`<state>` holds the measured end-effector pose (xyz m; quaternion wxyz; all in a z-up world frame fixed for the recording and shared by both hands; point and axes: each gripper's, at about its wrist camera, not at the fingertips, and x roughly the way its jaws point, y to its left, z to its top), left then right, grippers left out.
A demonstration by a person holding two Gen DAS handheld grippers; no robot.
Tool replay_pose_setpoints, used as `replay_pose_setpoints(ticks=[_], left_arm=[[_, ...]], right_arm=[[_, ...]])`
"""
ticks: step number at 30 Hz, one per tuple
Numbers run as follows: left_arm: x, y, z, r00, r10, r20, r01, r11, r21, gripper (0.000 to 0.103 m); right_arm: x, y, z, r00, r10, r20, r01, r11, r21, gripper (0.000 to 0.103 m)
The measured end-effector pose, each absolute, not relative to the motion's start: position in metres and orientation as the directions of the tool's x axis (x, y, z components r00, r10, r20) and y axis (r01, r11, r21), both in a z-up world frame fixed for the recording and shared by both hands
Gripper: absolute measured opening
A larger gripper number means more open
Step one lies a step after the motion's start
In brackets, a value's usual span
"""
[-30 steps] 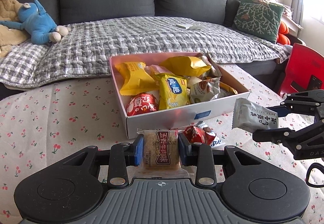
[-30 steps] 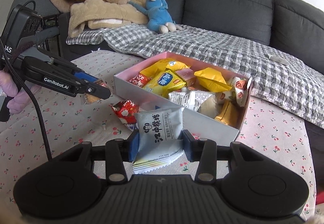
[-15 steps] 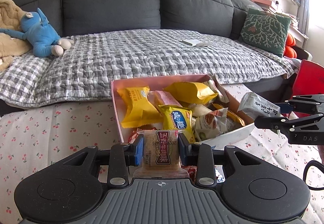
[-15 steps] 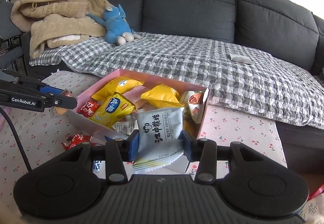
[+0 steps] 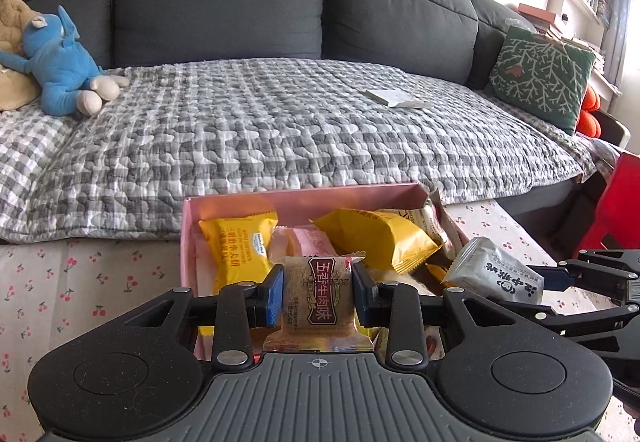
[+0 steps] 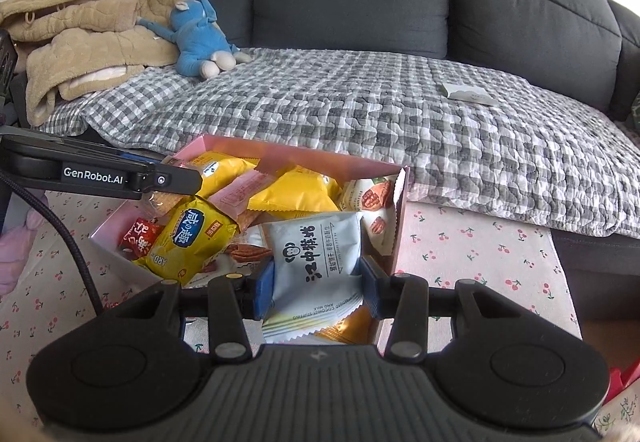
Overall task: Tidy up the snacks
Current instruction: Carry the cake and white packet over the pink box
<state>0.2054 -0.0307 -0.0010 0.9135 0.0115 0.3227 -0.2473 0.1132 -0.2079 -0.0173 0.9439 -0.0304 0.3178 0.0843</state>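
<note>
A pink box point(image 5: 304, 198) full of snack packets stands on the cherry-print table; it also shows in the right wrist view point(image 6: 304, 152). My left gripper point(image 5: 318, 292) is shut on a tan packet with a dark red label point(image 5: 320, 302), held over the box's near left part. My right gripper point(image 6: 316, 284) is shut on a pale grey packet with black characters point(image 6: 316, 258), held over the box's near right corner. That grey packet point(image 5: 496, 272) and the right gripper show at right in the left wrist view. The left gripper's fingers point(image 6: 160, 180) reach in from the left.
Inside the box lie yellow packets point(image 6: 192, 238), a pink one point(image 6: 236, 196) and a red one point(image 6: 140, 238). A grey sofa with a checked quilt point(image 5: 280, 130) stands behind the table. A blue plush toy point(image 6: 196, 38), a tan blanket point(image 6: 80, 38) and a green cushion point(image 5: 540, 74) lie on it.
Both grippers have risen and moved forward with their packets, from beside the box's front wall to over the box. The loose red packet on the table has passed out of view.
</note>
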Motion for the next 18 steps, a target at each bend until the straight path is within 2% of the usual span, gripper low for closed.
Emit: replay_pose_setpoints(ticks=[3, 9, 15, 18], left_arm=[[0.213, -0.043, -0.003, 0.657, -0.449, -0.606, 0.468, 0.873, -0.139, 0.032], [0.223, -0.07, -0.011, 0.66, -0.407, -0.632, 0.485, 0.873, -0.056, 0.032], [0.23, -0.077, -0.014, 0.656, -0.394, -0.644, 0.482, 0.875, -0.045, 0.032], [0.231, -0.078, -0.015, 0.652, -0.4, -0.644, 0.484, 0.874, -0.053, 0.033]], right_arm=[[0.119, -0.21, -0.018, 0.772, 0.14, -0.62, -0.176, 0.984, 0.003, 0.041], [0.126, -0.211, -0.022, 0.763, 0.136, -0.632, -0.17, 0.985, 0.007, 0.042], [0.13, -0.215, -0.022, 0.764, 0.138, -0.631, -0.153, 0.988, 0.03, 0.042], [0.13, -0.216, -0.022, 0.766, 0.138, -0.628, -0.145, 0.989, 0.04, 0.048]])
